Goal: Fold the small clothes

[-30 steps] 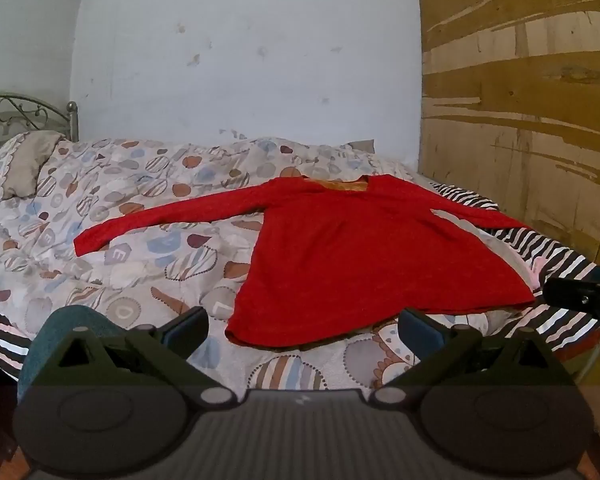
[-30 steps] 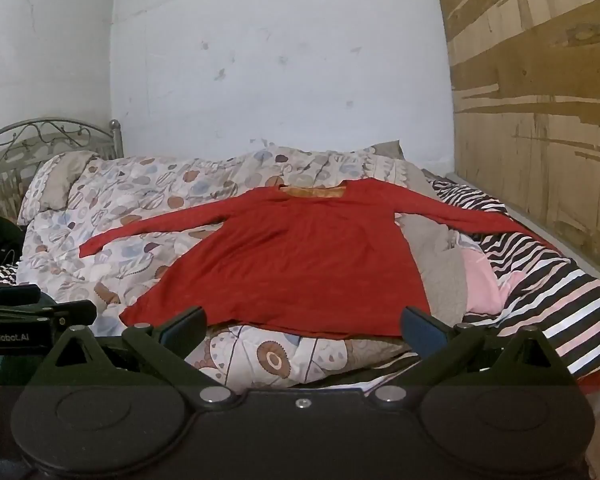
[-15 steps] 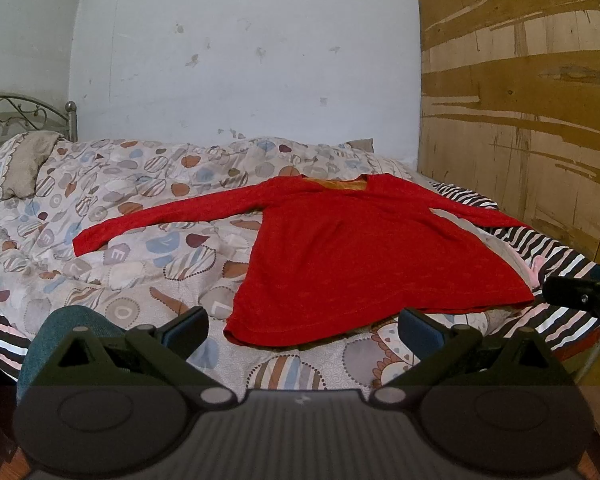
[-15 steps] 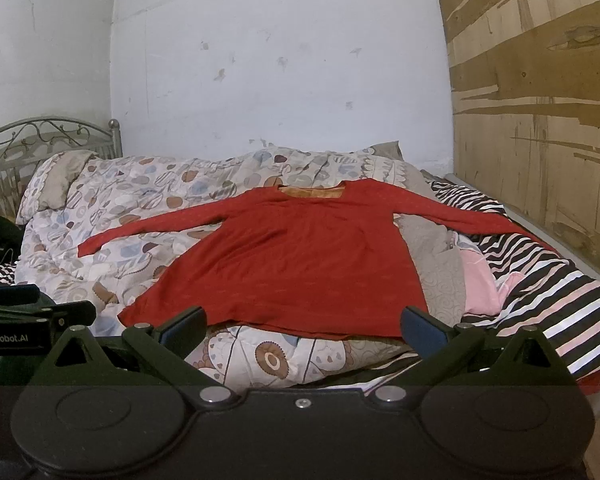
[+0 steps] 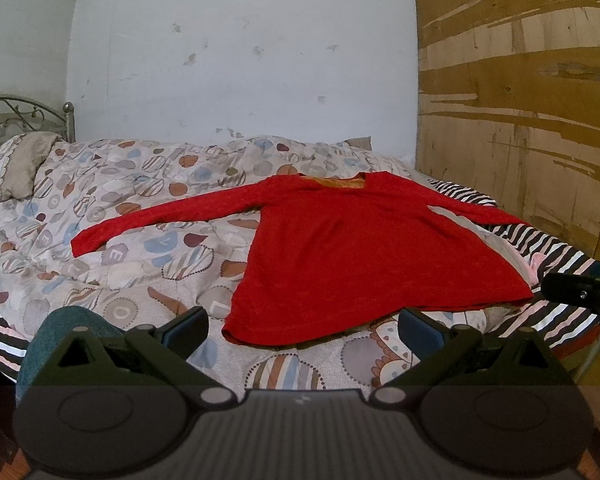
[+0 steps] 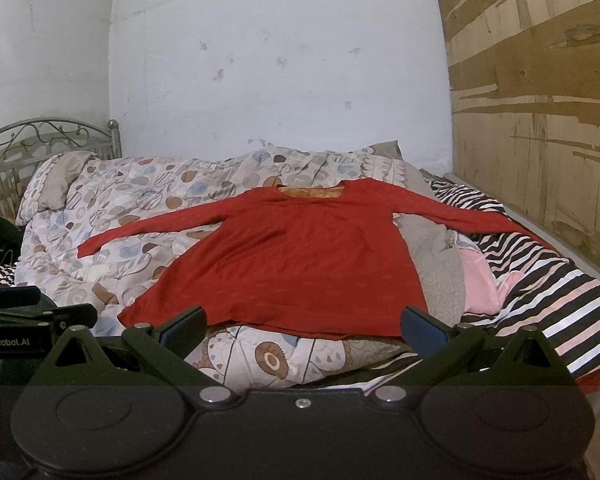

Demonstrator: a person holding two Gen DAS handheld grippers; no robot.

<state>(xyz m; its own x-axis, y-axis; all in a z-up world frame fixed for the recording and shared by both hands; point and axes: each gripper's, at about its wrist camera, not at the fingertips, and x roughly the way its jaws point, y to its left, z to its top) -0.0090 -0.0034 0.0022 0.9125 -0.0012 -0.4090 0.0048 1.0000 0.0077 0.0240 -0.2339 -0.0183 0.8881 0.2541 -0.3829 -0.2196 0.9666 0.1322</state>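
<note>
Now we hold both claws wide and empty, short of the bed (image 5: 100, 216): the left claw (image 5: 304, 330) and right claw (image 6: 304, 326) touch nothing. Our red top (image 5: 364, 256) lies flat on the quilt (image 6: 148, 204), sleeves spread.

- left gripper (image 5: 304, 330) is held low and level, jaws spread wide, nothing between the pads, short of the near hem of the red top (image 5: 364, 256)
- right gripper (image 6: 304, 324) same deal: wide apart, empty, level, just short of that hem
- they're side by side, each one poking into the edge of the other's view, left of the top's hem for one, right for the other
</note>
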